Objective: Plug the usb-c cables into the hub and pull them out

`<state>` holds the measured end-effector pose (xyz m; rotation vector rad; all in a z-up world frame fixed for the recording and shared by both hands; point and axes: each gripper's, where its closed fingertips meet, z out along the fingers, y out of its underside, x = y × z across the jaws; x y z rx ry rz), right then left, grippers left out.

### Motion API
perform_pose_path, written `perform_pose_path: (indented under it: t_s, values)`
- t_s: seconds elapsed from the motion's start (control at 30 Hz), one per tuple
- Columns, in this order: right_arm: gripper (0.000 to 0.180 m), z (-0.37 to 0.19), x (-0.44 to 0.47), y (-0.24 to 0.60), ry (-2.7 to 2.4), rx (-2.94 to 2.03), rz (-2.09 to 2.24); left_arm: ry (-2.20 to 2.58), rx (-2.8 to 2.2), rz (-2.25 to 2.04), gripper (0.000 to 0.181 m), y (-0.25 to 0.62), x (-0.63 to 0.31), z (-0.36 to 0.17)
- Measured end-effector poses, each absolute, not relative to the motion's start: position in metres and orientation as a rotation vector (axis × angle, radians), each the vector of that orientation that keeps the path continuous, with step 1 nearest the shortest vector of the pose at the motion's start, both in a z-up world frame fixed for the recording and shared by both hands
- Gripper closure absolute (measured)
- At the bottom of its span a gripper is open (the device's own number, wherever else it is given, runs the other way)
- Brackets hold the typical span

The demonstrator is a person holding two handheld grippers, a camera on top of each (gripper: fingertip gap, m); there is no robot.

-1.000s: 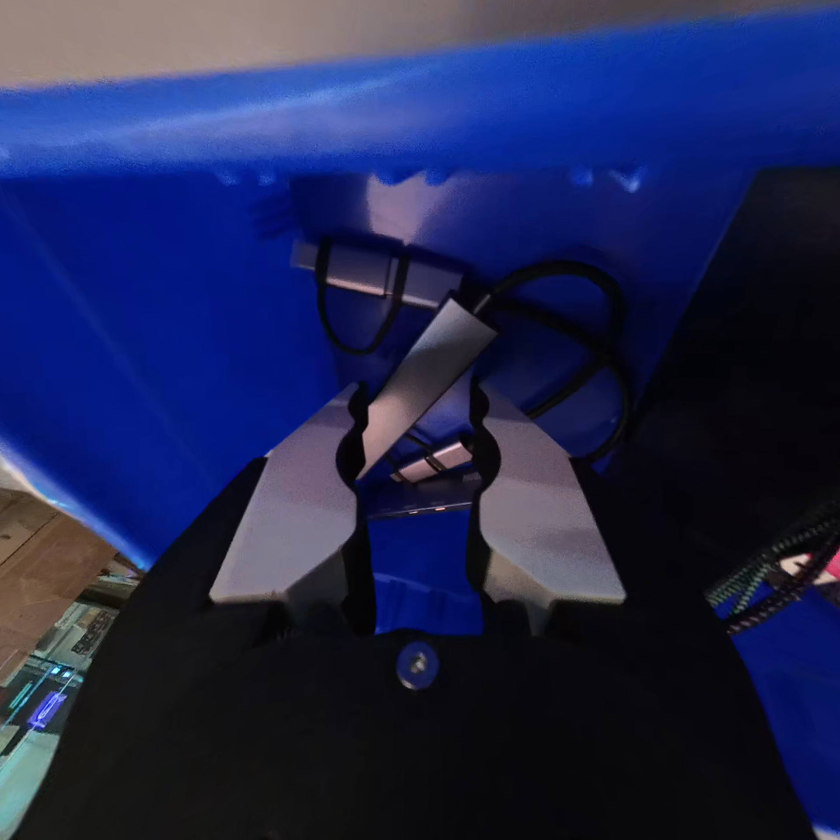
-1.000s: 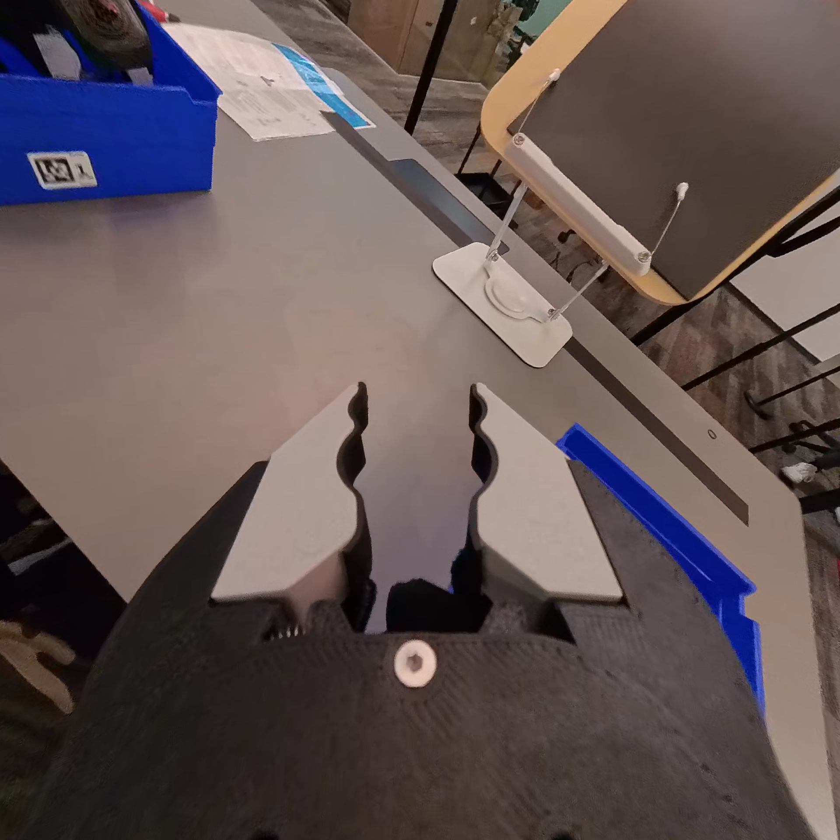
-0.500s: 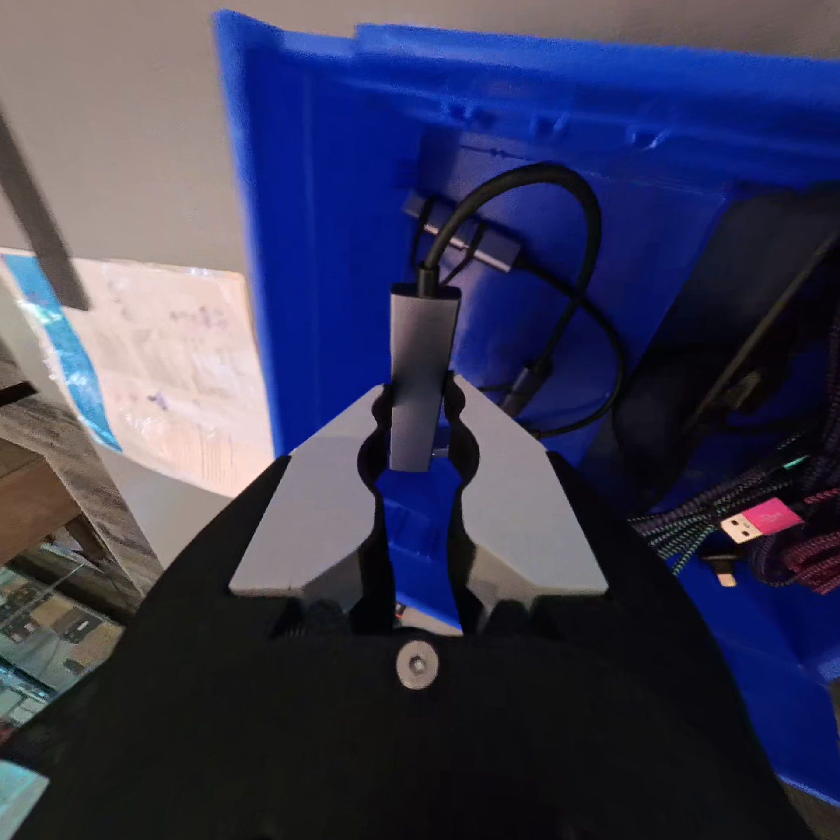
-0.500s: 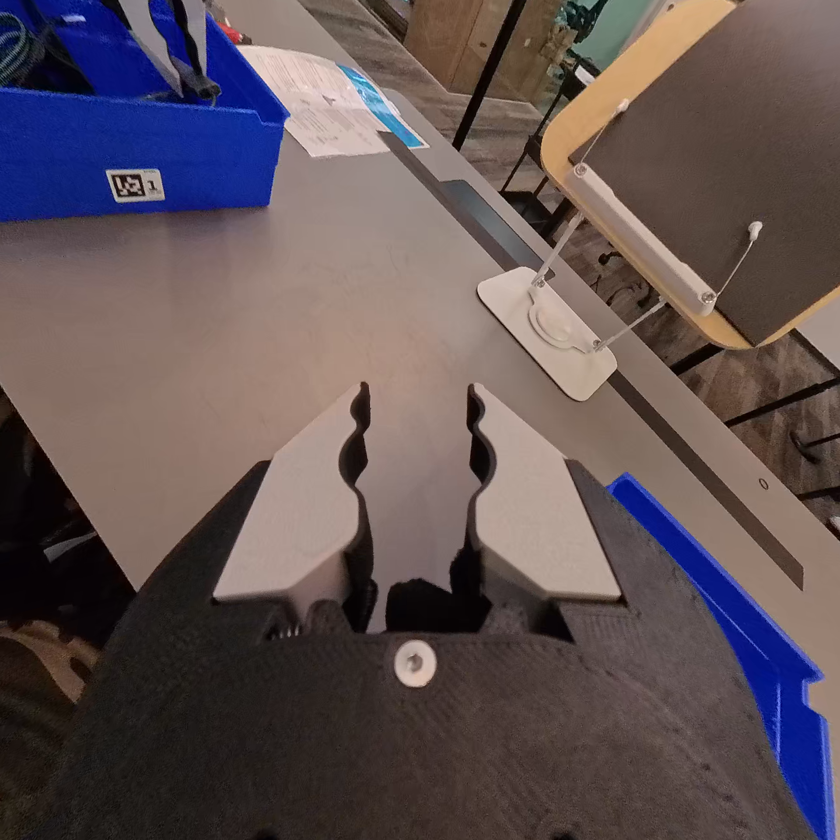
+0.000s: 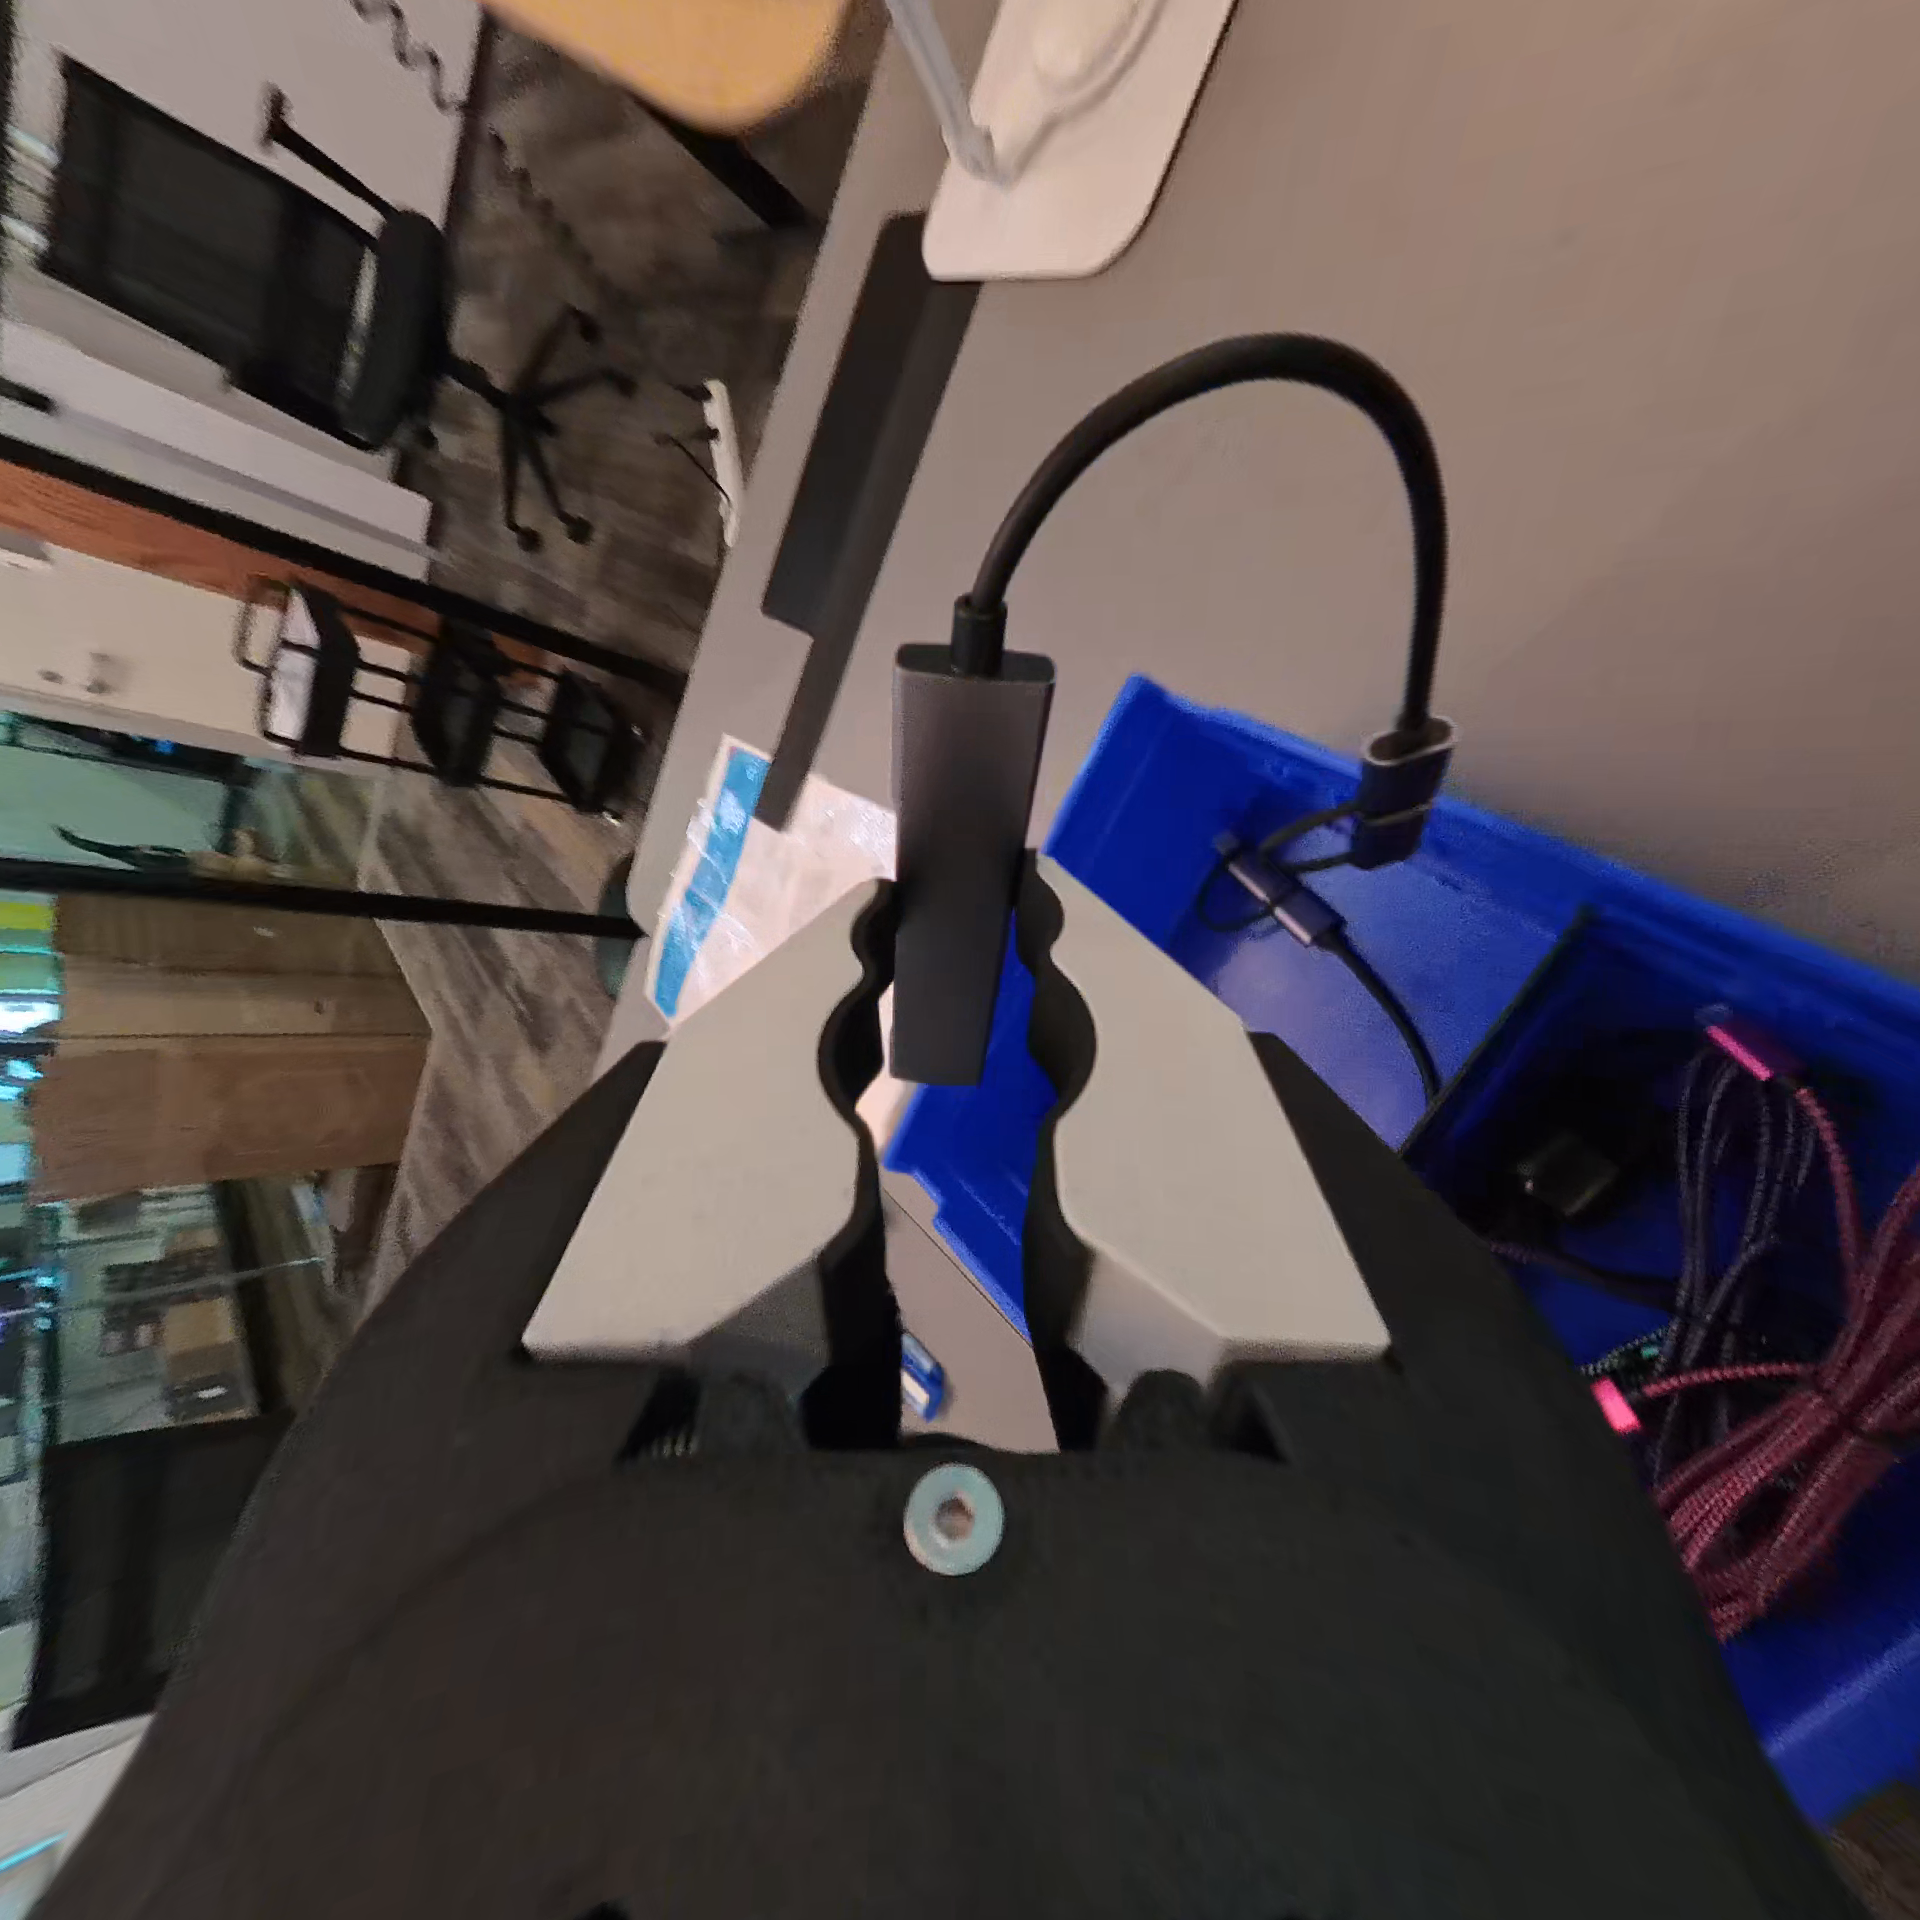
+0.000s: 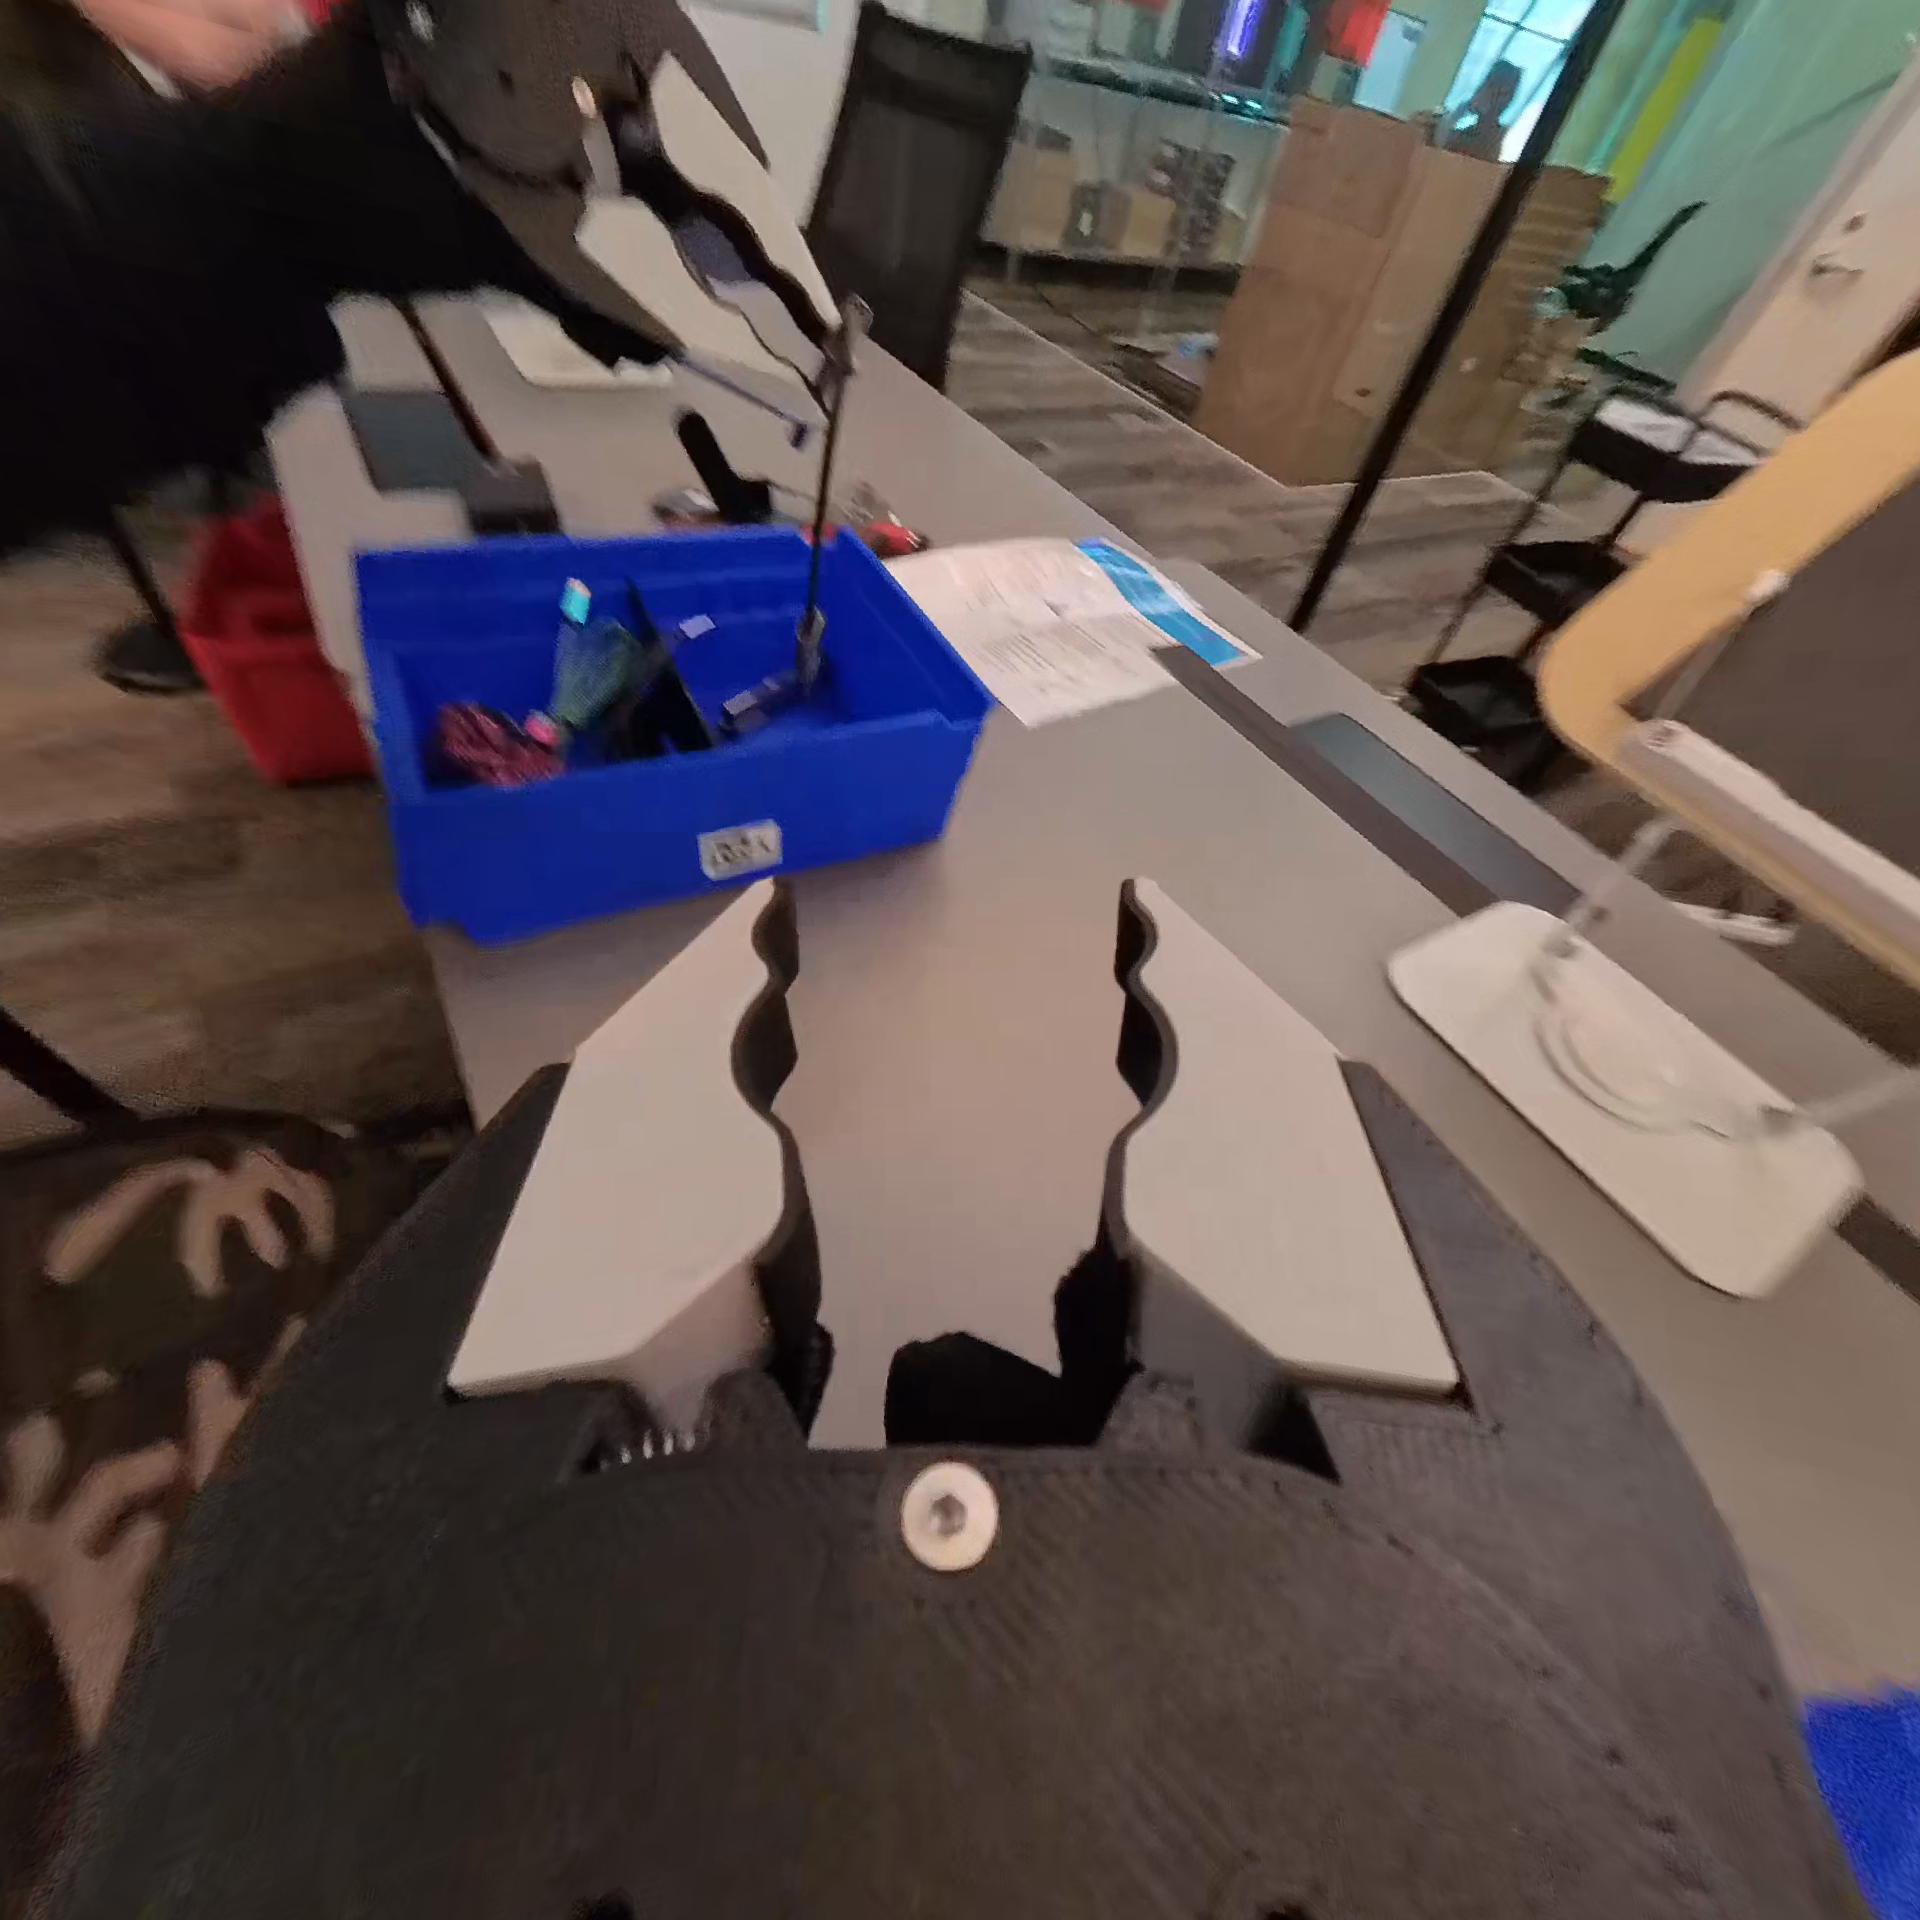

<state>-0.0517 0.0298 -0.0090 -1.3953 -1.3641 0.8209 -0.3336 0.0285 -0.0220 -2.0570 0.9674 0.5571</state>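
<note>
While left hand-held gripper [image 5: 956,914] clamps hub [image 5: 961,862], right hand-held gripper [image 6: 956,914] gapes.

Both grippers look the same. The left gripper [image 5: 956,914] has a black, rough printed body and two light grey fingers [image 5: 717,1174] with wavy black inner edges. The right gripper [image 6: 956,914] has the same grey fingers [image 6: 644,1174]. One silver screw [image 6: 949,1514] sits in the middle of its body.
</note>
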Motion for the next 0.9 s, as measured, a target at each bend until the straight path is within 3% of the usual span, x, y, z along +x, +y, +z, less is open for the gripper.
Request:
perform_pose_path:
  t_s: [0.13,0.27,0.5,0.77,0.9]
  values:
    - [0.116,0.016,-0.092,0.009,-1.316,-1.42,1.119,1.04,-1.918,0.665,0.16,0.028,-0.287,0.007]
    - [0.129,0.026,-0.12,0.004,-1.278,-1.432,1.27,1.142,-1.773,0.809,0.16,0.029,-0.235,0.021]
    - [0.135,0.008,-0.131,0.012,-1.236,-1.521,1.344,1.32,-1.596,1.017,0.16,0.038,-0.171,-0.004]
    - [0.167,-0.036,-0.123,0.014,-1.29,-1.55,1.288,1.425,-1.489,1.093,0.16,0.043,-0.132,-0.035]
    - [0.173,-0.048,-0.113,0.024,-1.274,-1.575,1.255,1.437,-1.48,1.036,0.161,0.042,-0.123,-0.043]
